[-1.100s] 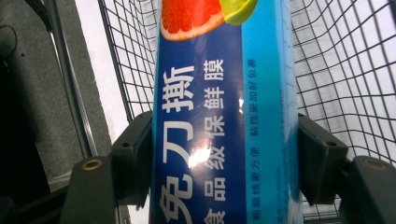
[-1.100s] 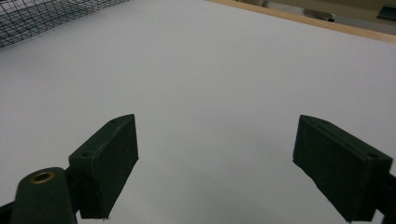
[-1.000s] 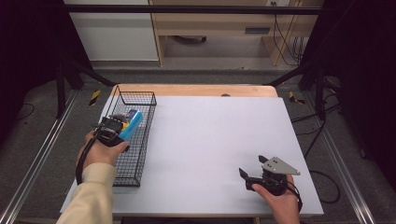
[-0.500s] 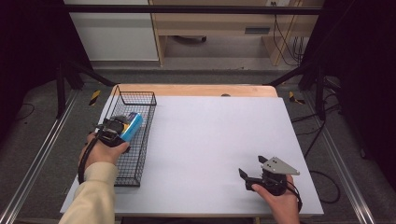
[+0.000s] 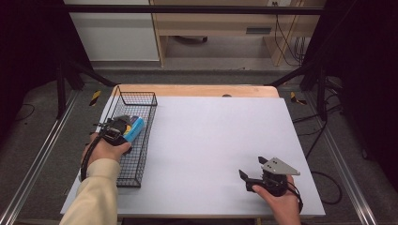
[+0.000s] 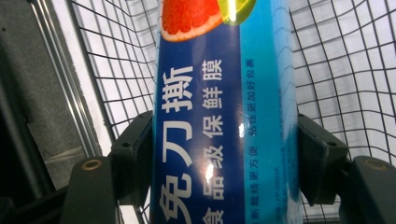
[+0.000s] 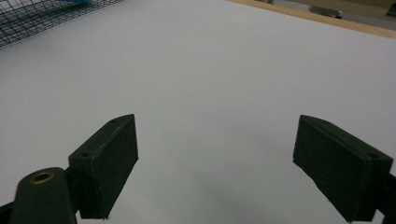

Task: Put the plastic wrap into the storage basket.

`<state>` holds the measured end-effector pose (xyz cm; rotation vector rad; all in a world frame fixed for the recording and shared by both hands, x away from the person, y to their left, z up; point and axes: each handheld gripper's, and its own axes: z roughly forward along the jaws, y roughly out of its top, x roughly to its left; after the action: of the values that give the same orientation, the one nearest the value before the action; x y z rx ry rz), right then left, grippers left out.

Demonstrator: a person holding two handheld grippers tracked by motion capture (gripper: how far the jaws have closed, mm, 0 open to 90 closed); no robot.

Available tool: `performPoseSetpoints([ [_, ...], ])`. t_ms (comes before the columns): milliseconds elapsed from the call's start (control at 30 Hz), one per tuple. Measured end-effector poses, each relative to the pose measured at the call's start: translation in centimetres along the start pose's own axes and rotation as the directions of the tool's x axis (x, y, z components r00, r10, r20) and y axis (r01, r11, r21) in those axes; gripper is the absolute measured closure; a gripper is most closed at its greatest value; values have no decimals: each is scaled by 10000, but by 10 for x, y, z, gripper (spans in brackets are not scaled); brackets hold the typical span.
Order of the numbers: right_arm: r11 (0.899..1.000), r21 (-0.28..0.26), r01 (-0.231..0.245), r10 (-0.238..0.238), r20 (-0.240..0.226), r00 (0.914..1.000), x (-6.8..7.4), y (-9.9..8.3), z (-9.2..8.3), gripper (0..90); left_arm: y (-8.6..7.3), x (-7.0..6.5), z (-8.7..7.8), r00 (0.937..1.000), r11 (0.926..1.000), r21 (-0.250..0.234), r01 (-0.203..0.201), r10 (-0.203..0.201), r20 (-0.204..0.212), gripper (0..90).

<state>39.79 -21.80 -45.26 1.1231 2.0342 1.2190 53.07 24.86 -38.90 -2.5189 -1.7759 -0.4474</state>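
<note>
Basket [image 5: 141, 154] box [image 6: 224, 116] fills left gripper [image 6: 224, 168].

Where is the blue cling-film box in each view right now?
High view: the blue cling-film box is at left, over the black wire basket, in the left gripper.
Left gripper view: it runs up the centre, clamped between both jaws.
Right gripper view: just a blue sliver at the top left, behind the mesh.
Shared landmark: the wire basket.

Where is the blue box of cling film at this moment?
The blue box is held between the jaws of the left gripper, over the wire basket at the left side of the table in the high view.
</note>
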Motion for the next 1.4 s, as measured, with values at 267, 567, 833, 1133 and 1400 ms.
performPoseSetpoints([
  [267, 10000, 42, 55, -55, -8, 10000, 0, 0, 1, 140, 1, 0, 0, 10000, 10000, -3, -24, 24, 53, 319],
  [567, 9999, 73, 87, -86, -33, 10000, 1, -1, 1, 136, 1, -7, 0, 9982, 9993, -169, -331, 322, -510, 315],
  [833, 9999, 116, 105, -104, -70, 9999, 2, -1, 2, 134, -1, -7, -2, 9962, 9987, -306, -412, 387, -779, 258],
  [1133, 9998, 132, 129, -128, -90, 9999, 2, -1, 2, 133, -3, -8, -6, 9956, 9963, -656, -547, 495, -790, 176],
  [1400, 9998, 142, 158, -157, -85, 9998, 3, -1, 3, 127, -9, -8, -13, 9965, 9919, -1127, -594, 522, -658, 127],
])
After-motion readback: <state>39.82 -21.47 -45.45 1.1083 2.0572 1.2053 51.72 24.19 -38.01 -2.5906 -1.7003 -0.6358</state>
